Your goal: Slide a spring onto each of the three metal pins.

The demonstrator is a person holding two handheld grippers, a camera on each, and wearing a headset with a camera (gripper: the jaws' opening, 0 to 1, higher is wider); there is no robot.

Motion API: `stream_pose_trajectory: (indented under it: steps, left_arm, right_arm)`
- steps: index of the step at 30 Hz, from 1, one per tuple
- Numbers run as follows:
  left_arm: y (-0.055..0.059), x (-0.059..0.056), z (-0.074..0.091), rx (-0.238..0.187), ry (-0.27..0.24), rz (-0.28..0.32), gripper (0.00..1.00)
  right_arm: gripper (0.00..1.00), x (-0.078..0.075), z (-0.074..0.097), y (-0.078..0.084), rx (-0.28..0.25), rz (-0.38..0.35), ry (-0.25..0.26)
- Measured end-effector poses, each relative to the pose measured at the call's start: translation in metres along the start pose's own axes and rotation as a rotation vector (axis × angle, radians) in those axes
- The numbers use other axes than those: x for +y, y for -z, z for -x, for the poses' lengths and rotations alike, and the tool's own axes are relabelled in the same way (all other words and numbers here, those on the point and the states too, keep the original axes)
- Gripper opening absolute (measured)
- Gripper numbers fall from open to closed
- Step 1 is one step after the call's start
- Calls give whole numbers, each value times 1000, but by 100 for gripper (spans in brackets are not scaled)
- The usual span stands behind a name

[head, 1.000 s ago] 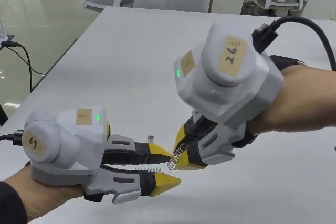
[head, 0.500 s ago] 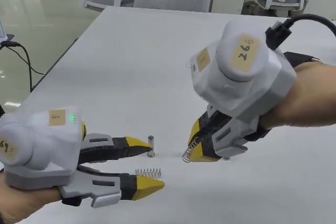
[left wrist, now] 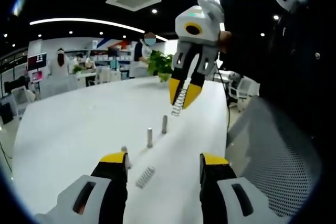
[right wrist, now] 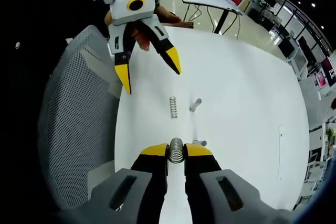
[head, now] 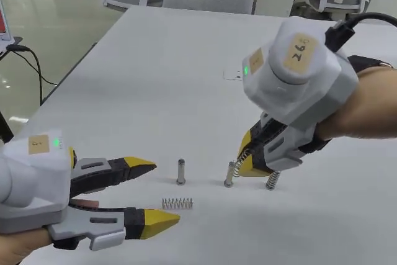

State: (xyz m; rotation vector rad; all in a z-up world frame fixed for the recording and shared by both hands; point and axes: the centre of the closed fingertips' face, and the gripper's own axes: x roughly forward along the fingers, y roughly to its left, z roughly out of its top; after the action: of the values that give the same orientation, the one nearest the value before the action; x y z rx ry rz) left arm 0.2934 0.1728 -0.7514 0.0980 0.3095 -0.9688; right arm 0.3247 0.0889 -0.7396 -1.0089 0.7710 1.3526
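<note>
- The 3 o'clock pin [head: 272, 180] looks sprung already.
- A spring [head: 242, 159] is clamped in the right hand-held gripper [head: 246, 168], over the middle pin [head: 229, 176].
- The left hand-held gripper [head: 159, 192] is held open; the loose spring [head: 177, 203] and the 9 o'clock pin [head: 180, 170] are left.

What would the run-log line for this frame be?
right gripper: shut on spring, near middle pin | left gripper: open | loose spring: flat on table
</note>
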Motion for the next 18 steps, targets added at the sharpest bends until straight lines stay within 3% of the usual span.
stream_pose_trajectory:
  steps: [12, 18]
  left_arm:
    - [1, -1, -1, -16, -32, 21, 56]
    - [3, -3, -2, -18, -37, 24, 57]
  right_arm:
    - [8, -33, -18, 16, 54, -31, 36]
    - [8, -42, -30, 20, 74, -39, 24]
